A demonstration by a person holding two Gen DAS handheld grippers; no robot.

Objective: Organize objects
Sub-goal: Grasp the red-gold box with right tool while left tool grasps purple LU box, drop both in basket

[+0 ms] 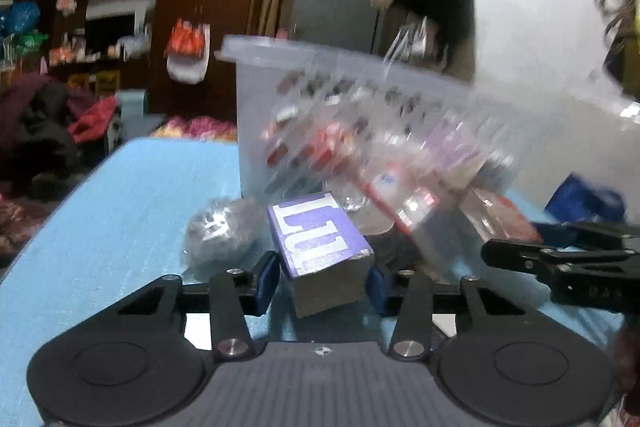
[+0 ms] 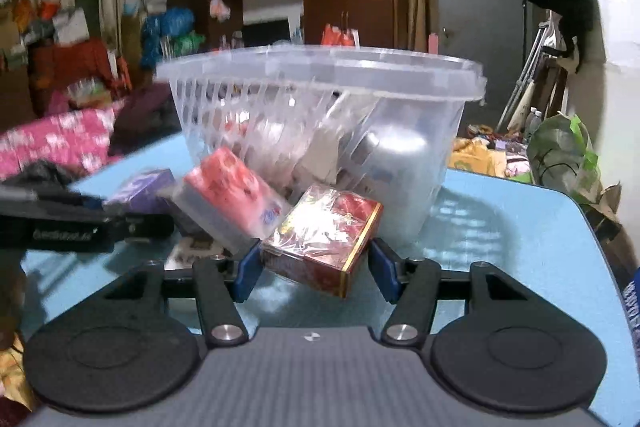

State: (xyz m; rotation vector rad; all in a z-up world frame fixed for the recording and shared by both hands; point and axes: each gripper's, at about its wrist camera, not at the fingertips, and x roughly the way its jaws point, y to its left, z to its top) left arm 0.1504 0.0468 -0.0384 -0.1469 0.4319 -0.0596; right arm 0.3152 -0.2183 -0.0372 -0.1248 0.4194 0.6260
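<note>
Before the clear basket, the left gripper jaws bracket a purple box and the right gripper jaws flank a red box; both spread, on the blue worktop.

Each hand-held gripper, left and right, has a grey ribbed body with a small round mark in the middle. Two round black discs sit at its sides. Black link bars with silver screws carry the blue fingers. One black bar shows small white lettering, too blurred to read.
</note>
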